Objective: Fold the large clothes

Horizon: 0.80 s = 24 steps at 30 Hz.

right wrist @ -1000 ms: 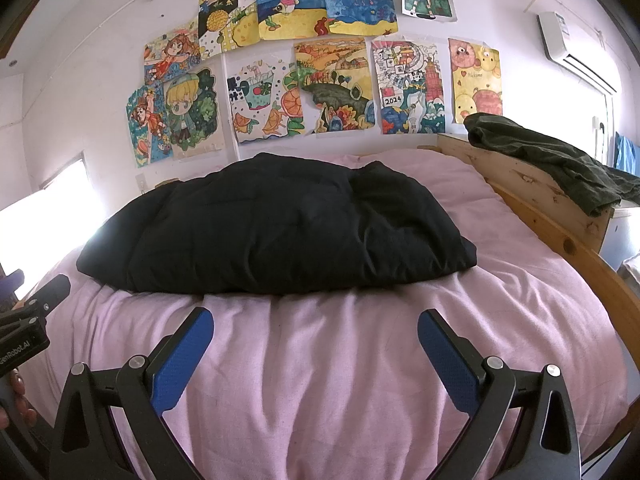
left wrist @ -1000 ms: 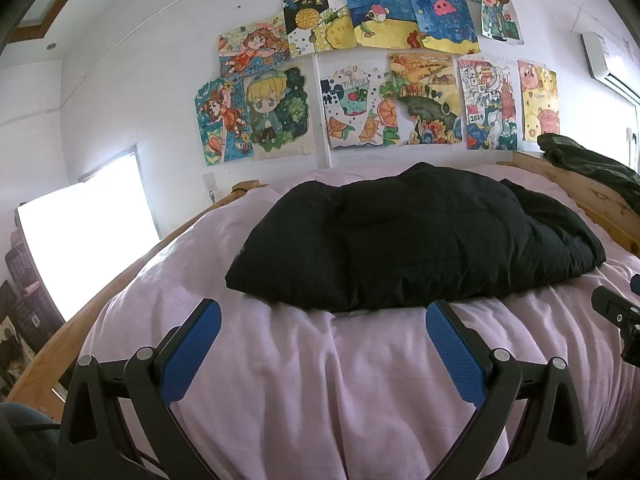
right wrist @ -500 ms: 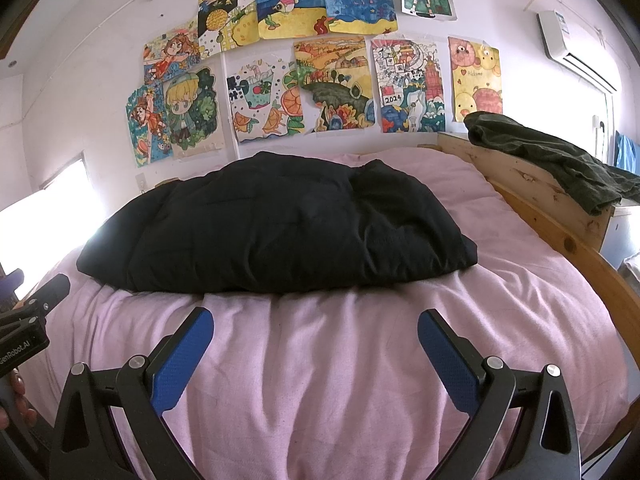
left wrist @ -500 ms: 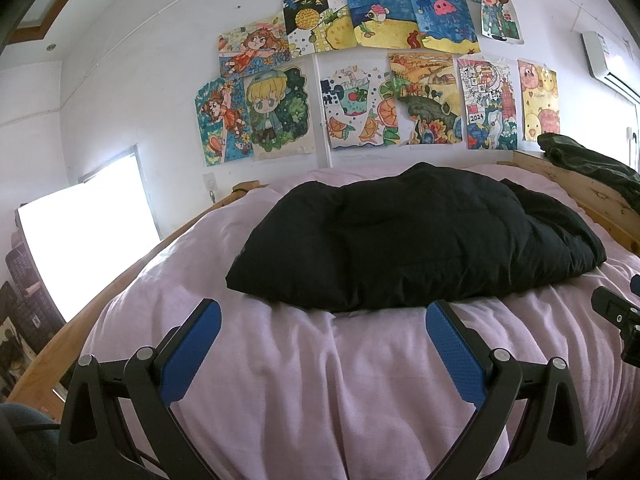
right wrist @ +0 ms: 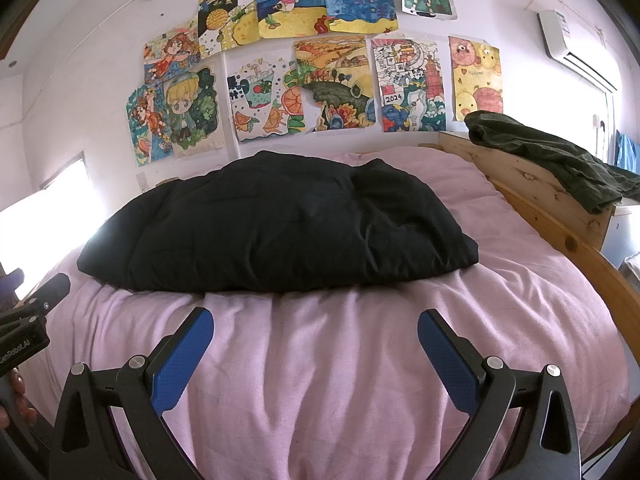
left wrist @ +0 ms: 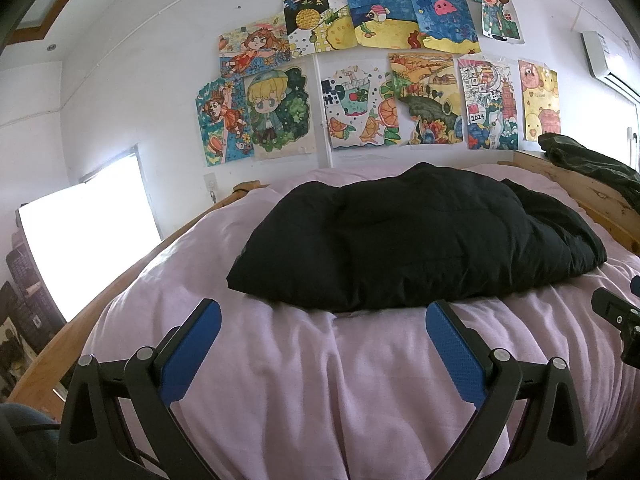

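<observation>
Left wrist view, left claw (left wrist: 323, 318) wide open, empty, right claw (right wrist: 315, 326) likewise, black coat (left wrist: 416, 236) ahead.

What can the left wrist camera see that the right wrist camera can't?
Only the left wrist view shows the whole bright window and the left gripper, open. Only the right wrist view shows the blue cloth and the right gripper, open. Both show the black puffy garment, pink bedding, wall drawings and dark green garment.

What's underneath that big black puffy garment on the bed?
The black garment lies on a pink bedcover, which shows all around it. Whatever lies directly beneath the garment is covered, so anything there cannot be seen.
</observation>
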{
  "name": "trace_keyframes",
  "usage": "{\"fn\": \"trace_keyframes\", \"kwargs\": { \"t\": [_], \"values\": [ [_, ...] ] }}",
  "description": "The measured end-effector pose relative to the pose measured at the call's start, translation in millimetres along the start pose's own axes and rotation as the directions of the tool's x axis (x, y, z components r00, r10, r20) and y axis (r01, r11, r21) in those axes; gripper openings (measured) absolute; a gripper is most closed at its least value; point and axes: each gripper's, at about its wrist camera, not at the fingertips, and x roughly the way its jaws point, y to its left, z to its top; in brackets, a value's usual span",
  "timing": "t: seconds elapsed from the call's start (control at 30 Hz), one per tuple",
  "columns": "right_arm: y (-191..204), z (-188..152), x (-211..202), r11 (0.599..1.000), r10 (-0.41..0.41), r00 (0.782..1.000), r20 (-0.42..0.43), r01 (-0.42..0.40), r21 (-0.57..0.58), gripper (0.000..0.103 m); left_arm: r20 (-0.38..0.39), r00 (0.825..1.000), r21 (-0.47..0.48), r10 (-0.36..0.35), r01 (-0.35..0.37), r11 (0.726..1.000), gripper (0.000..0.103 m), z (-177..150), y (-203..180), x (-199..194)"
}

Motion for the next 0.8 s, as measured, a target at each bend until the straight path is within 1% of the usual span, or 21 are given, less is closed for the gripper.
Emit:
{"fn": "trace_keyframes", "kwargs": {
  "t": [0.6,0.8],
  "values": [
    [1.0,0.1,0.1,1.0,-0.001,1.0,-0.001,0.001,0.001,0.103,0.0,1.0,0.001,0.0,0.0,1.0,0.101,0.1,-0.7,-1.0],
    [0.1,0.5,0.1,1.0,0.0,1.0,-0.001,0.0,0.0,0.103,-0.012,1.0,-0.017,-0.011,0.01,1.0,0.101,3.8,6.8,-0.7]
  ]
}}
